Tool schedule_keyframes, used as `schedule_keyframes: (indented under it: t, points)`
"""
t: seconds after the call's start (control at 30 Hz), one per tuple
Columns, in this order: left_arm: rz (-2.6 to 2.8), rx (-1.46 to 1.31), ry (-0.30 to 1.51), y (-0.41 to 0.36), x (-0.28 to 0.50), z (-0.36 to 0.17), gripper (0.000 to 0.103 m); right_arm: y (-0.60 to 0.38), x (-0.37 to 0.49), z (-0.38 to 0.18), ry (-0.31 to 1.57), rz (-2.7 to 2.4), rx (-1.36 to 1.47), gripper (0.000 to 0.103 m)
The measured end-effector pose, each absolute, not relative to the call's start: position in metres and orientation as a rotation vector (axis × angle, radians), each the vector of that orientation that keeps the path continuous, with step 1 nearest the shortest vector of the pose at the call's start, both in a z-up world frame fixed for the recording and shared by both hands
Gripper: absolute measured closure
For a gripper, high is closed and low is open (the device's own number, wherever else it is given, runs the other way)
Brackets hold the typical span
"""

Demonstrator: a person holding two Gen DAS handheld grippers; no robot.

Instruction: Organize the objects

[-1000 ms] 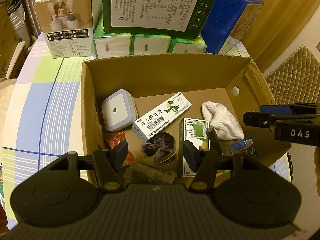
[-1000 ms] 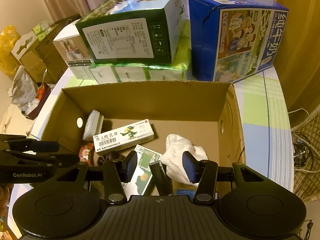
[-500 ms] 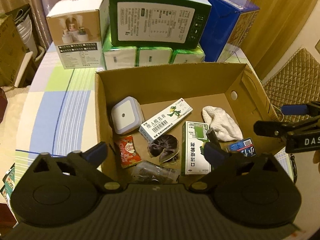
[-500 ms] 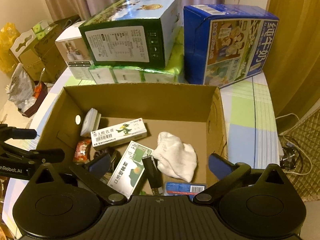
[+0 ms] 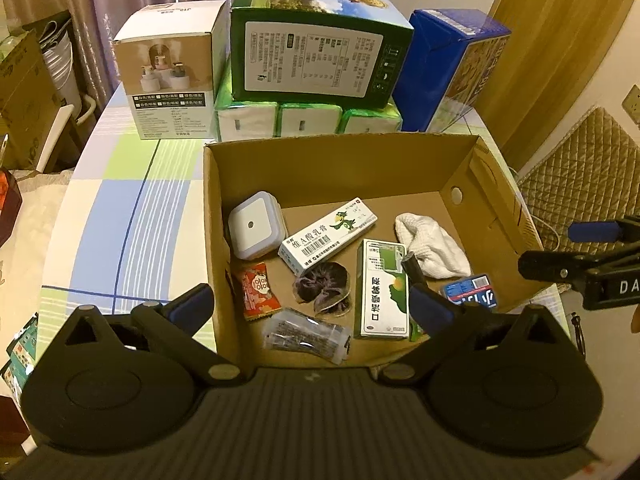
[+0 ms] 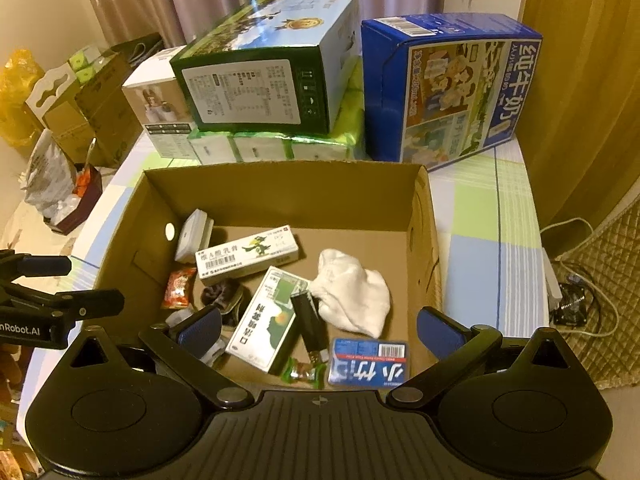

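Both grippers, left (image 5: 310,306) and right (image 6: 320,326), hang spread and empty over the box (image 6: 280,188); the stick (image 6: 310,326) lies lengthwise nearest the right.

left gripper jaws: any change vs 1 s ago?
Yes. The left hand-held gripper has opened wide and pulled back and up from the cardboard box: its fingers were close together low over the contents and now straddle the box's near corner.

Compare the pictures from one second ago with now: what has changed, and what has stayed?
Both the left hand-held gripper and the right hand-held gripper opened wide and drew back, up from the cardboard box. Neither holds anything. The white sock, the green medicine box and the other contents lie as before.
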State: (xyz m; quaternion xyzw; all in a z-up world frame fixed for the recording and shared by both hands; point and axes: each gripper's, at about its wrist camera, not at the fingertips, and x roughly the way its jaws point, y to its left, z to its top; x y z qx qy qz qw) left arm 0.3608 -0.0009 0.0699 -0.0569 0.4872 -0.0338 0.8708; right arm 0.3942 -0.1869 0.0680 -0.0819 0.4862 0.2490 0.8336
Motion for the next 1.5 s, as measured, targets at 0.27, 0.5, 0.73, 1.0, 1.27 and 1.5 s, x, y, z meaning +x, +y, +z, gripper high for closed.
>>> schedule_keyframes:
  t: [0.27,0.5,0.73,1.0,1.27,1.5]
  points:
    - [-0.085,-0.155,0.994,-0.003,0.334,0.084,0.001,-0.197,0.370,0.082,1.009,0.524,-0.181,0.002]
    - [-0.076,-0.181,0.977,-0.004,0.302,0.098,0.001,-0.207,0.340,0.096,0.987,0.537,-0.173,0.002]
    - [-0.082,-0.206,0.922,-0.008,0.256,0.116,0.001,-0.221,0.305,0.110,0.952,0.547,-0.135,0.002]
    - [-0.073,-0.208,0.841,-0.016,0.198,0.126,0.001,-0.238,0.249,0.127,0.862,0.546,-0.126,0.002]
    - [-0.016,-0.176,0.741,-0.029,0.140,0.136,0.001,-0.263,0.192,0.132,0.773,0.509,-0.114,0.002]
    - [0.029,-0.142,0.698,-0.040,0.092,0.141,0.001,-0.279,0.142,0.137,0.699,0.482,-0.116,0.002]
